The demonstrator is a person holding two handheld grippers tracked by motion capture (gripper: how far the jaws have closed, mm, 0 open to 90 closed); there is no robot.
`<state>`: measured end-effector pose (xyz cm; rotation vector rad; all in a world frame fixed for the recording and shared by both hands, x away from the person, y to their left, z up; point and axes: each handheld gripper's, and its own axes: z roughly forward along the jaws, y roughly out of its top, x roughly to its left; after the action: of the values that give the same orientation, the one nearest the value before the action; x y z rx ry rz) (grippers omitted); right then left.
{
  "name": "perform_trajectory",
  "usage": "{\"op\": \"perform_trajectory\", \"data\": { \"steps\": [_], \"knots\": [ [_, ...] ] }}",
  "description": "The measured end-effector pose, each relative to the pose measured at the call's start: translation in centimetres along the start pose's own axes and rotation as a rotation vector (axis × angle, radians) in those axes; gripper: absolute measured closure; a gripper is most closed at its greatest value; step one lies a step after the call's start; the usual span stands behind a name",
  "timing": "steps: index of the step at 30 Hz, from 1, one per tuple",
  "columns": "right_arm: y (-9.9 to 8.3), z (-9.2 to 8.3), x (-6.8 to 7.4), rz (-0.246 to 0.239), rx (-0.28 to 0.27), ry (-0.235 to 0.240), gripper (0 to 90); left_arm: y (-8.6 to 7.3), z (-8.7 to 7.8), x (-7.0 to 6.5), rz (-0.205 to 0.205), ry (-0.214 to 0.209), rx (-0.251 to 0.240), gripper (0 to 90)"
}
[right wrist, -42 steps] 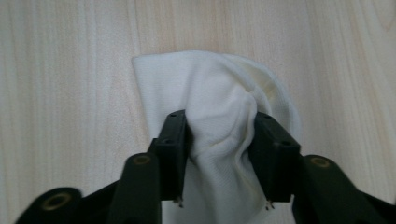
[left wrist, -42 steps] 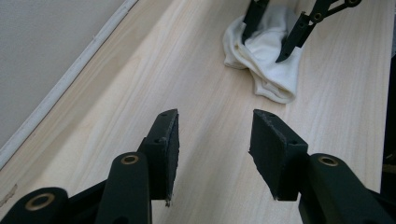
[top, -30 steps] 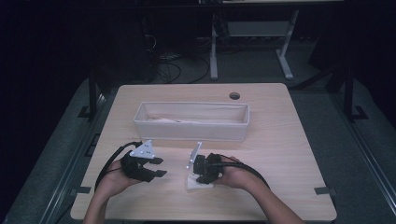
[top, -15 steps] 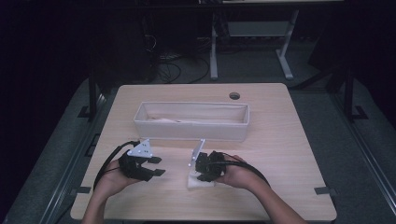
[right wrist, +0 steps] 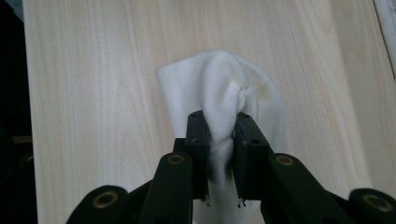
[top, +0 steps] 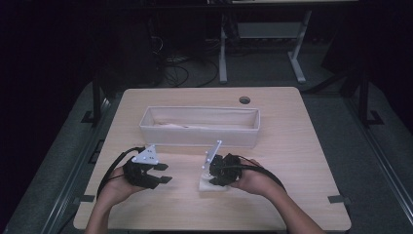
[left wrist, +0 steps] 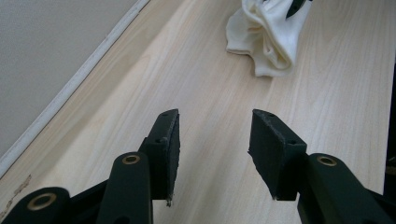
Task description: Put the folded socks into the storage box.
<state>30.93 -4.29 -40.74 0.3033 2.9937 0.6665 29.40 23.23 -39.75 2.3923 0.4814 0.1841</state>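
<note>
Lower centre of the high view: right gripper (top: pixel 213 176) sits on a small white cloth (top: pixel 210 184) on the table (top: pixel 292 146), just below the long white bin (top: pixel 199 127). Right gripper view confirms jaws pinched together on a bunched fold of the cloth (right wrist: pixel 219 102), rest of the fabric fanning out flat on the wood. Left gripper (top: pixel 158 174) at lower left of the high view, jaws apart and empty; its own view shows open pads (left wrist: pixel 168 149) over bare wood, cloth (left wrist: pixel 268 35) off at the upper right of that frame. Risks, as a guess: grip is on a thin ridge of fabric near the jaw tips, so a quick lift could let it slide out. Loose trailing end may snag the bin rim on the way over and drape outside. Left gripper is close enough to clip the cloth if both move at once.
</note>
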Motion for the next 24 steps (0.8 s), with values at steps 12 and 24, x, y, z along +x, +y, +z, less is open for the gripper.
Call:
{"op": "perform_trajectory", "data": {
  "steps": [12,24],
  "knots": [
    [0.4,1.0,1.2,-0.059,0.025,0.063,51.5,0.0,0.0,0.1,0.001,-0.002,0.007,52.9],
    [0.6,3.1,1.2,-0.093,0.106,0.031,42.4,0.0,0.0,0.1,0.003,-0.001,0.008,52.9]
  ]
}}
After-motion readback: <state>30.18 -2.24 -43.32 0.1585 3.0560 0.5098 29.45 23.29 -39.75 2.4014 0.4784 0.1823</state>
